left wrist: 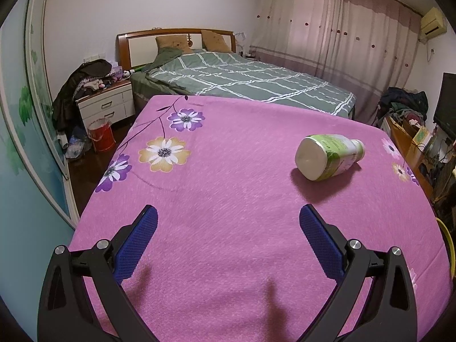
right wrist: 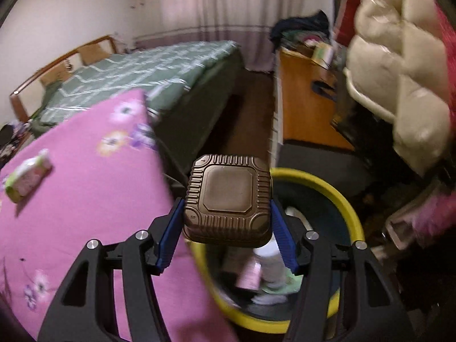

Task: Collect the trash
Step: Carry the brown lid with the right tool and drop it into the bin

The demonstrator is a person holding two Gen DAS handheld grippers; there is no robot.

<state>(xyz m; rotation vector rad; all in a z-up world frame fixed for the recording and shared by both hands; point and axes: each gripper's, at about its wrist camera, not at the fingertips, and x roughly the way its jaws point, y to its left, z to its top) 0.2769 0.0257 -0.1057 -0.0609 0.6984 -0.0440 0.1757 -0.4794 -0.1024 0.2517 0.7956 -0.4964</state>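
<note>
A white bottle with a green label (left wrist: 330, 154) lies on its side on the pink flowered cloth (left wrist: 228, 199), ahead and to the right of my left gripper (left wrist: 228, 216). That gripper hovers open over the cloth with nothing between its blue pads. My right gripper (right wrist: 228, 199) is shut on a brown ribbed square container (right wrist: 228, 201), held over the yellow-rimmed bin (right wrist: 339, 193) beside the pink surface. Inside the bin lie several pieces of trash (right wrist: 265, 273), blurred. The same bottle (right wrist: 27, 178) shows far left in the right wrist view.
A green checked bed (left wrist: 242, 79) stands behind the pink surface. A white nightstand with clothes (left wrist: 105, 102) and a red bucket (left wrist: 99, 139) are at the left. A wooden desk (right wrist: 302, 108) and a cream padded jacket (right wrist: 399, 65) crowd the right, near the bin.
</note>
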